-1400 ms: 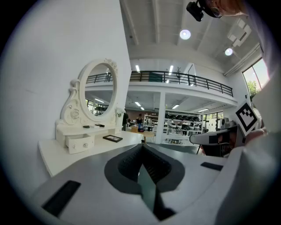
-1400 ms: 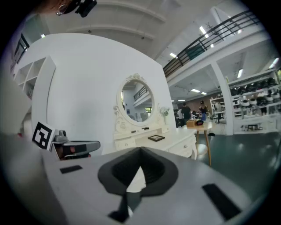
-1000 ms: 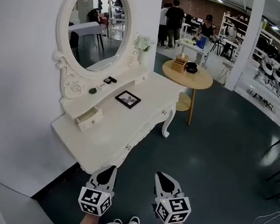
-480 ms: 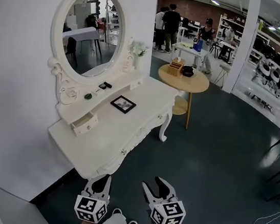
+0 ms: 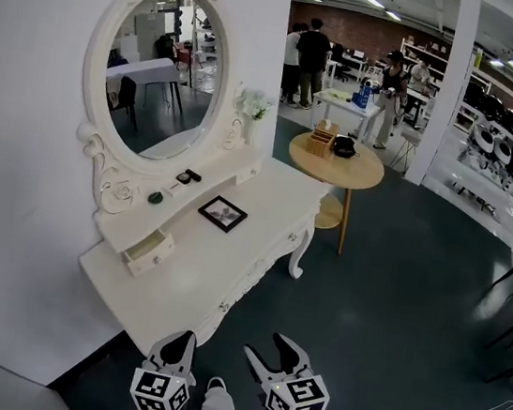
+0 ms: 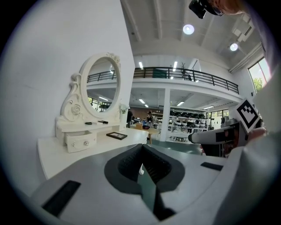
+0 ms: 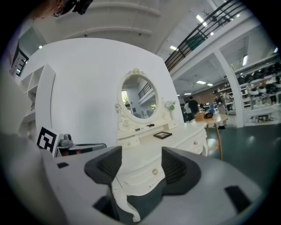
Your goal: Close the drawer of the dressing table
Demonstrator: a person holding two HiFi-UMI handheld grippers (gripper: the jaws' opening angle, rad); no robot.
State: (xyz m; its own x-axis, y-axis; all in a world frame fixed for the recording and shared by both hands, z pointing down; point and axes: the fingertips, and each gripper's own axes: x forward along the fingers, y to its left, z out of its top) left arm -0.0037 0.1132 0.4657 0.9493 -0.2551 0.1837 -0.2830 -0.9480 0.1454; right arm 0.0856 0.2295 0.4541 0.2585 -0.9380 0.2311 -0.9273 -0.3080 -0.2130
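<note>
Left gripper [image 5: 183, 339]: jaws pressed together with nothing between them; held low in front of the near end of the dressing table [image 5: 231, 253], not touching it.
Right gripper [image 5: 267, 348]: jaws have just been opening and now stand wide apart, empty; just beside the left one.
Wall [image 5: 16, 166]: plain white, behind the dressing table.
Floor [image 5: 395, 295]: dark blue-green, under both grippers.
Dressing table: white and carved, with curved legs, set against the wall.
Mirror [image 5: 157, 72]: oval, in an ornate white frame, upright on the raised shelf [image 5: 225, 162].
Round table [image 5: 365, 172]: pale wood, just beyond the dressing table's far end.
Drawer [image 5: 147, 252]: small and white with one knob; pulled partway out of the raised shelf below the mirror, at its near end; well apart from both grippers.
Picture frame [image 5: 222, 213]: black, lying flat on the tabletop, beyond the drawer.
Flowers [image 5: 251, 106]: white, in a vase at the shelf's far end.
Dark bits [image 5: 185, 177]: lying on the shelf, too small to name.
</note>
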